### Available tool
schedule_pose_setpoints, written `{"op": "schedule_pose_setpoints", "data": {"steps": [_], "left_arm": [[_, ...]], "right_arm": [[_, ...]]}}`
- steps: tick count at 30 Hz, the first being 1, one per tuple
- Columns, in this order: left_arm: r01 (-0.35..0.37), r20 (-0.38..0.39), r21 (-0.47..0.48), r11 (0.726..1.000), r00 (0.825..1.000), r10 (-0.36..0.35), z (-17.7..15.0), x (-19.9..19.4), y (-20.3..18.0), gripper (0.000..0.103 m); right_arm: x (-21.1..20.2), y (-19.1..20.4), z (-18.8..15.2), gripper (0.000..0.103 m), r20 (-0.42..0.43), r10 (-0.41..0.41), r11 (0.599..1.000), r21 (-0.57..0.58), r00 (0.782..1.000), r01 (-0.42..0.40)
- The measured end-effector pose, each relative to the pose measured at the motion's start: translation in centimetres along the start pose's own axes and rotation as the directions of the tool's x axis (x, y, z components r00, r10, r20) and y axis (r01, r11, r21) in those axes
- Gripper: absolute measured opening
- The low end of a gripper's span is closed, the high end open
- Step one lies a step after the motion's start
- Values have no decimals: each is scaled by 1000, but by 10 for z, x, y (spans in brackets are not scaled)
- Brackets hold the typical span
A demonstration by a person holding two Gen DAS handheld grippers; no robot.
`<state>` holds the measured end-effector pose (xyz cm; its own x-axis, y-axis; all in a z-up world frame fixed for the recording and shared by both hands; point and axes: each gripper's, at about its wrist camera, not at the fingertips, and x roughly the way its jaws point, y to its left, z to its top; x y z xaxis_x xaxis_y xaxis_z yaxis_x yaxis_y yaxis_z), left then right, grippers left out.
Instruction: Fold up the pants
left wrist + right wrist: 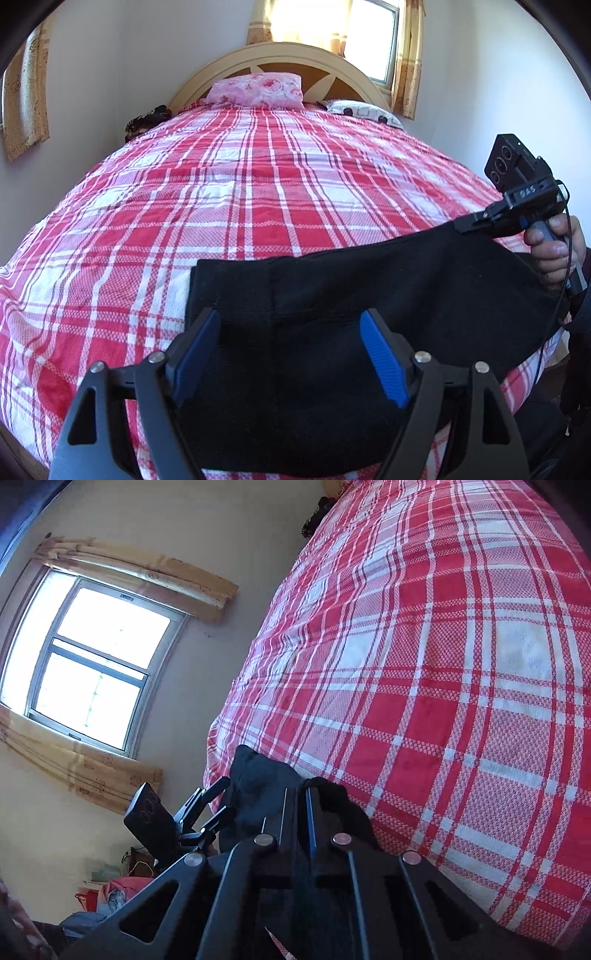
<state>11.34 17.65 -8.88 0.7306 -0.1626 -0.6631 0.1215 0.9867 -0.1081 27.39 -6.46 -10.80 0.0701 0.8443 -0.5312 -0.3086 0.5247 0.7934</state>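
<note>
**A:** From the left camera, what is happening?

**B:** The pants [351, 295] are lying across the near edge of the bed [258, 184], dark fabric on the red plaid cover. The left gripper [291, 354] is hovering over them with its blue pads [384, 358] spread wide, holding nothing. Over on the right, the right gripper [476, 223] is pinching the far top corner of the cloth, and the person's hand [554, 251] is gripping its handle.

**A:** Why is one spread and one pinching?

**B:** I'd guess the right one is keeping that corner taut and lifted while the left is lining up to take a matching bite, so both ends can travel together for a fold.

**A:** And the right camera?

**B:** There the right gripper [303, 797] is showing its fingers pressed together with black cloth bunching between and around them. The pants [258, 786] are trailing toward the left gripper [218, 801], sitting at the fabric's other end near the bed's edge. The window [92, 661] is glaring behind.

**A:** Risks?

**B:** Thin pinch; the corner may be slipping out if pulled hard.
</note>
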Motion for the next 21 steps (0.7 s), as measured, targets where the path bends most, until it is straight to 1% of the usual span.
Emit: {"op": "schedule_pose_setpoints", "data": {"steps": [1, 2, 4, 6, 7, 8, 9, 10, 13, 15, 16, 17, 19, 20, 21], "left_arm": [[-14, 2, 11, 1000, 1000, 14, 0, 4, 0, 81], [-32, 0, 22, 999, 999, 32, -1, 7, 1, 81], [-39, 3, 25, 999, 999, 39, 1, 7, 1, 81], [-27, 9, 18, 999, 1000, 27, 2, 4, 1, 81], [-28, 6, 20, 999, 1000, 28, 3, 5, 1, 81], [-35, 1, 28, 999, 999, 35, 2, 6, 0, 81], [-42, -3, 34, 999, 999, 42, 2, 8, 0, 81], [-46, -4, 39, 998, 999, 46, 2, 9, 0, 81], [-68, -10, 47, 997, 998, 69, 3, 12, 0, 81], [-72, -11, 27, 997, 997, 73, 6, 7, -1, 81], [-69, 7, 22, 997, 998, 69, 8, -2, -5, 81], [-63, 23, 27, 998, 998, 63, 9, -8, -9, 81], [-47, 49, 54, 997, 998, 44, 12, -21, -25, 81], [-29, 58, 61, 998, 998, 25, 13, -24, -32, 81], [9, 69, 74, 997, 998, -14, 15, -28, -46, 81]], "right_arm": [[5, -4, 0, 4, -13, -57, 998, -7, 998, 57], [11, -12, -4, 4, -28, -121, 993, -9, 992, 121], [14, -29, -6, 4, -35, -122, 992, 40, 992, 123], [8, -32, -5, 3, 20, -134, 990, 49, 991, 133], [5, -33, -4, 3, 27, -115, 992, 57, 993, 114], [8, -32, -4, 4, 11, -103, 993, 57, 995, 102], [15, -30, -6, 4, -30, -106, 994, 39, 994, 107], [18, -29, -7, 4, -45, -112, 993, 31, 993, 113], [17, -32, -11, 6, -18, -102, 992, 71, 995, 103], [9, -34, -14, 14, 10, -97, 990, 105, 995, 96], [1, -33, -18, 34, 38, -124, 986, 117, 992, 118], [-11, -32, -22, 45, 63, -141, 983, 126, 988, 132], [-41, -25, -36, 47, 129, -164, 979, 139, 978, 146], [-59, -19, -47, 48, 167, -153, 982, 131, 974, 132], [-75, -16, -56, 48, 197, -150, 984, 126, 969, 127]]}}
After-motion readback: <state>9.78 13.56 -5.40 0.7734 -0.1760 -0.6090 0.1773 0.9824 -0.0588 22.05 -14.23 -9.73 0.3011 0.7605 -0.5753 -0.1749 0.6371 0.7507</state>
